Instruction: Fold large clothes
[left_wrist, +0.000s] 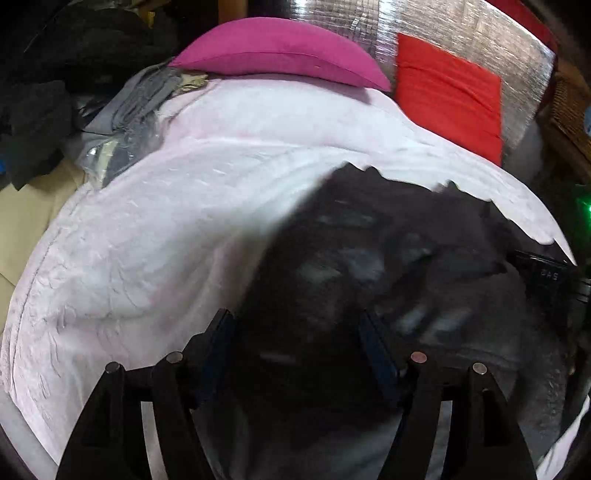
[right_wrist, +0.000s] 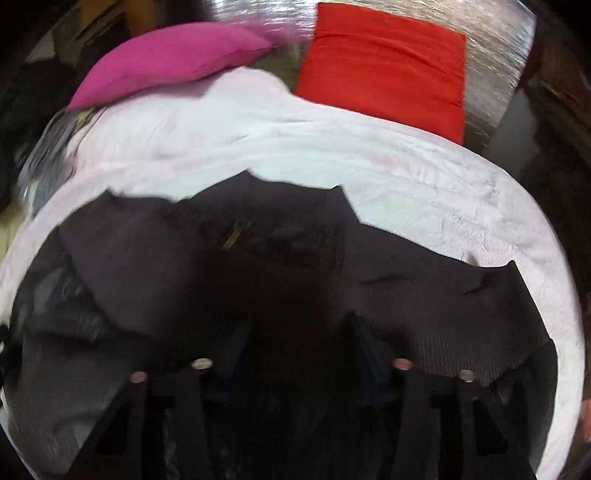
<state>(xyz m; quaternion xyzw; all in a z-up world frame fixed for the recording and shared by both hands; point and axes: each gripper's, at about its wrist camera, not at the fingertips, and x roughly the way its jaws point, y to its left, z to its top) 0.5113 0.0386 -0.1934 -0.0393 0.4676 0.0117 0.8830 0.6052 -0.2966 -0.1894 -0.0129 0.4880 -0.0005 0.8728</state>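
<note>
Two grippers sit low over the dark garment (right_wrist: 424, 306), and both have their fingers spread apart with nothing clamped between them. Your left gripper (left_wrist: 297, 332) hovers at the garment's left edge, its left finger (left_wrist: 218, 339) over the pale pink bedsheet (left_wrist: 129, 240) and its right finger (left_wrist: 376, 350) over the dark cloth; the blur there is heavy, so contact with the fabric cannot be judged. Your right gripper (right_wrist: 299, 339) points at the middle of the garment, which lies rumpled and spread across the near part of the bed, its far edge jagged against the sheet. Beyond that, the sheet runs up to a magenta pillow (left_wrist: 280, 55) on the left and a red pillow (right_wrist: 384, 62) on the right, the red one leaning on a silvery quilted panel (left_wrist: 461, 33). Off to the far left lies a heap of grey and dark clothes (left_wrist: 122, 107).
</note>
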